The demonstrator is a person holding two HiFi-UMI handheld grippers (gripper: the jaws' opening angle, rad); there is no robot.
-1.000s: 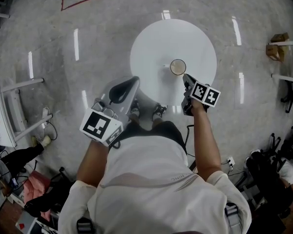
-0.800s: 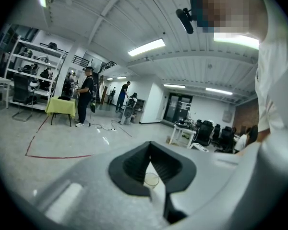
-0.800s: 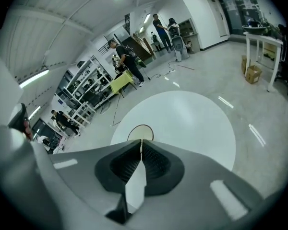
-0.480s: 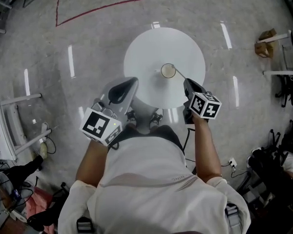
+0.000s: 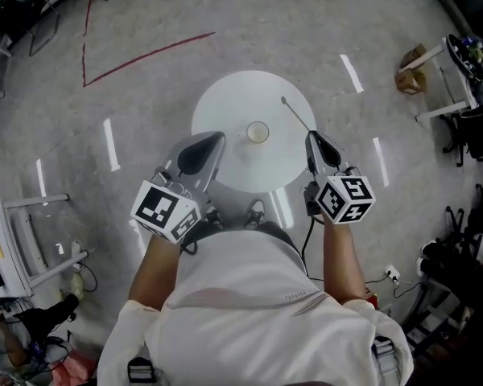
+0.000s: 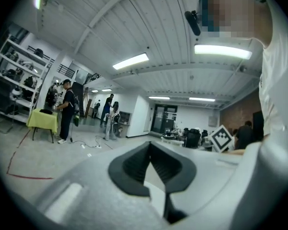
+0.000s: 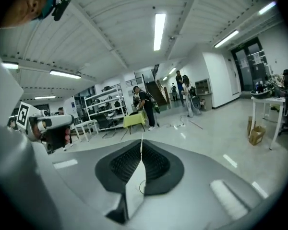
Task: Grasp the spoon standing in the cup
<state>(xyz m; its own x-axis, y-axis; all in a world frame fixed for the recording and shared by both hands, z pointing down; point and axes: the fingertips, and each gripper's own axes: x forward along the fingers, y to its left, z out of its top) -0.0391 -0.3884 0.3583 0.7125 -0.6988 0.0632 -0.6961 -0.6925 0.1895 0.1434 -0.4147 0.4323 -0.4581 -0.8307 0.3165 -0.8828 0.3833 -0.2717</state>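
A small cup (image 5: 258, 132) stands near the middle of the round white table (image 5: 225, 107) in the head view. The thin metal spoon (image 5: 296, 113) is out of the cup and hangs in the air to its right, slanting up and away. My right gripper (image 5: 313, 136) is shut on the spoon's near end. In the right gripper view the spoon (image 7: 141, 146) shows as a thin line pinched between the closed pads of the right gripper (image 7: 142, 150). My left gripper (image 5: 212, 138) hovers over the table's near left edge, shut with nothing in it; in its own view the left gripper (image 6: 150, 146) has its tips together.
A red tape line (image 5: 145, 51) runs across the grey floor beyond the table. A cardboard box (image 5: 413, 58) and a white stand are at the far right, a white rack (image 5: 4, 240) at the left. Several people and a yellow-green table (image 7: 134, 120) stand far off.
The right gripper closed on the spoon at the cup, then drew back to the right and lifted it clear of the cup. The left gripper stayed beside the table.
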